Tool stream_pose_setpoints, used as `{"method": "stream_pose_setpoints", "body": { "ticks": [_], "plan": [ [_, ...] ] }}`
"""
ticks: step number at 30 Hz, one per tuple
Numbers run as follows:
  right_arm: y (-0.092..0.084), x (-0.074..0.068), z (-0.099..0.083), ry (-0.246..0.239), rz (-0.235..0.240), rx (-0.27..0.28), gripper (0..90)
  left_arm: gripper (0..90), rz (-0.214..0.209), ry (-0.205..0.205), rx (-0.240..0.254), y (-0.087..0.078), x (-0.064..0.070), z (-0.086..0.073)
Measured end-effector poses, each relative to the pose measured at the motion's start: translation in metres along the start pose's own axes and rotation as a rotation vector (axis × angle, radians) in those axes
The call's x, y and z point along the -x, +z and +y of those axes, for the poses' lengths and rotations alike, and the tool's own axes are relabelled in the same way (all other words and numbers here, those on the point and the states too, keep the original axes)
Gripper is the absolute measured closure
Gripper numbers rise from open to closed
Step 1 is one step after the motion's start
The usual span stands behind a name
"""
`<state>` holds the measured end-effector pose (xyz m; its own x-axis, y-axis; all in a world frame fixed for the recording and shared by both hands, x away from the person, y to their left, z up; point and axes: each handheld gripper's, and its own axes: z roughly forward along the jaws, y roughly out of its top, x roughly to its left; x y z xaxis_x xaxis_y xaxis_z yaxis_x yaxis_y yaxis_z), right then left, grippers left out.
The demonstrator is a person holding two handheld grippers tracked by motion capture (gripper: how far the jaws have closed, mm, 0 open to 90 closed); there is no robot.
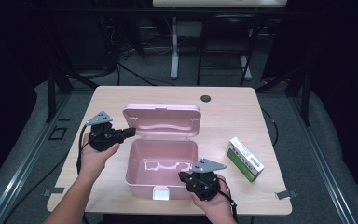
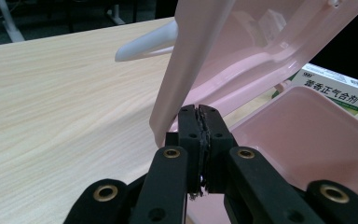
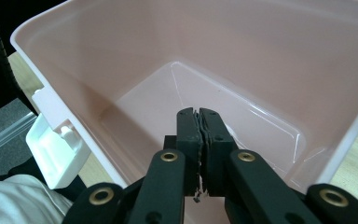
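A pink plastic box (image 1: 162, 184) stands open in the middle of the table, its inside empty (image 3: 242, 60). Its lid (image 1: 162, 119) is raised at the back. My left gripper (image 1: 131, 132) is at the lid's left edge, jaws shut with nothing between them. In the left gripper view its tips (image 2: 199, 112) sit right against the lid's edge (image 2: 177, 79); whether they touch I cannot tell. My right gripper (image 1: 182, 177) hangs shut over the box's front right corner. Its tips (image 3: 199, 113) point down into the box.
A green and white medicine carton (image 1: 245, 158) lies on the table right of the box, and shows past the lid (image 2: 335, 88). A white latch (image 3: 56, 149) hangs on the box's front wall. A black round grommet (image 1: 206, 98) sits near the table's far edge.
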<state>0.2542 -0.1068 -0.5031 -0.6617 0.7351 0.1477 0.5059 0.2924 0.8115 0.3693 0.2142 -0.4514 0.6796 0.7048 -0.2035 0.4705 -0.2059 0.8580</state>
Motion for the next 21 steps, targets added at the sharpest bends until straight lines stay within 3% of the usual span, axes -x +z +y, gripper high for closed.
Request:
{"method": "stream_pose_setpoints", "body": {
  "ticks": [14,21],
  "plan": [
    [0.0,0.0,0.0,0.0,0.002,0.002,86.8,87.9,0.02,-0.026,-0.027,0.008,-0.007,-0.007],
    [0.0,0.0,0.0,0.002,0.003,0.004,86.3,85.0,0.008,-0.044,-0.046,0.012,-0.008,-0.011]
  ]
}}
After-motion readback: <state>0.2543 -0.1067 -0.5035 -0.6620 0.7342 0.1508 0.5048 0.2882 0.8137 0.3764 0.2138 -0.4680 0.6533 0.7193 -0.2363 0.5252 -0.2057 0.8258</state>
